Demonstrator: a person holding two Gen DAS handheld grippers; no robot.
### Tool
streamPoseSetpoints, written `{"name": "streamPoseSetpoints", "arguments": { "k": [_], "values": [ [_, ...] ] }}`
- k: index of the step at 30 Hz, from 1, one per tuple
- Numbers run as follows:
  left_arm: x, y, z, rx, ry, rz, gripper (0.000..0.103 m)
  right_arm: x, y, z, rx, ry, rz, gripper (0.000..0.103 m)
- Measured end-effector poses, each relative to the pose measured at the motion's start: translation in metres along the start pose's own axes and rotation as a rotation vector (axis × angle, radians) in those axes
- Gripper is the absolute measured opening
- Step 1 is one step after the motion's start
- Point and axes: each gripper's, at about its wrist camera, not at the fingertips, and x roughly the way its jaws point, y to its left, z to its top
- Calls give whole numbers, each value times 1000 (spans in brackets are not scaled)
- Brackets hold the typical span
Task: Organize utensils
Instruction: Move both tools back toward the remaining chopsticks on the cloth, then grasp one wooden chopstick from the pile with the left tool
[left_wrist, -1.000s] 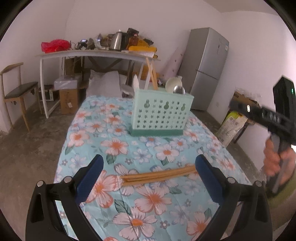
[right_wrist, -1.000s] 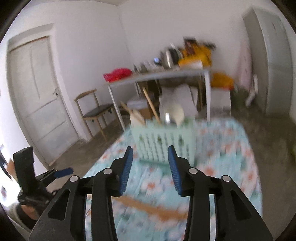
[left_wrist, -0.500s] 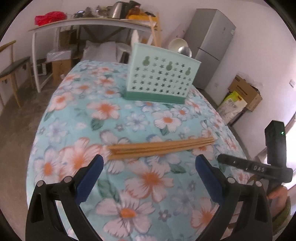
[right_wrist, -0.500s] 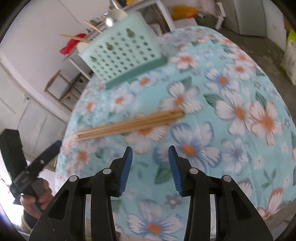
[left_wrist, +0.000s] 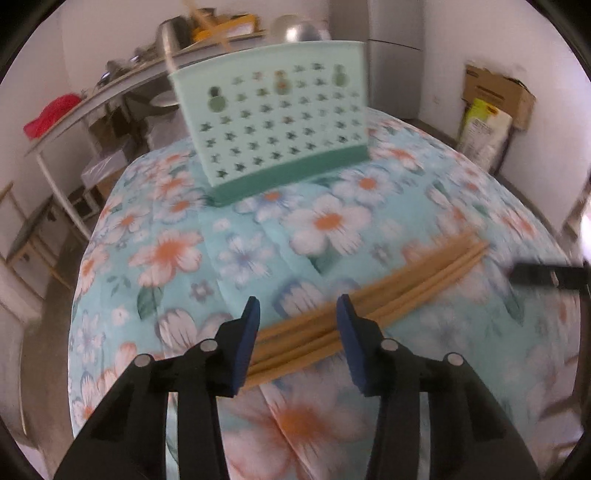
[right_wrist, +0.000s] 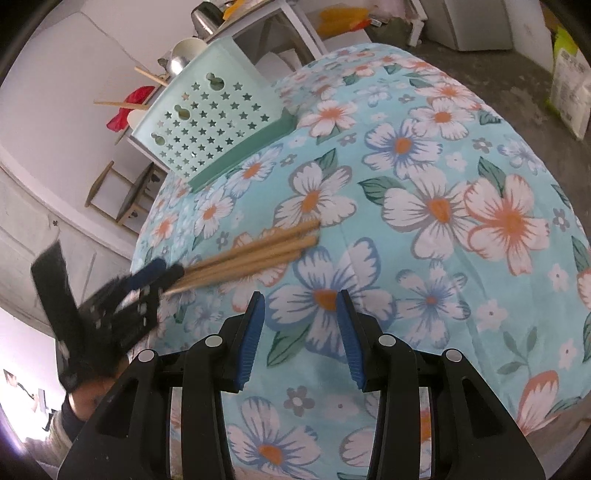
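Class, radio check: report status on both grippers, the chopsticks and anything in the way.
Left gripper jaws just closing around the chopsticks, grip unconfirmed. Right gripper jaws part open, empty. Chopsticks flat on the cloth; holder beyond, path clear.

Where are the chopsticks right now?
The chopsticks lie in a bundle on the floral cloth, in front of the green holder; their left end sits between the left gripper jaws.
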Motion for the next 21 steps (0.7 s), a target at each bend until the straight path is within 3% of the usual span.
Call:
{"name": "streamPoseSetpoints", "arguments": {
  "k": [6,9,13,17,21],
  "values": [
    [-11,-14,-22,61,23,-13,43,2,-15,3,42,6,38,39],
    [-15,-23,-27,126,5,40,43,-2,-18,3,52,4,49,39],
    [-27,-26,-23,143,-36,-13,43,-5,-21,3,57,-2,45,39],
    [-27,-46,-24,290,-62,30,37,-5,-20,2,68,-2,44,39],
    [-13,-64,-28,413,-36,64,30,-5,-20,2,66,-5,44,40]
  ]
}}
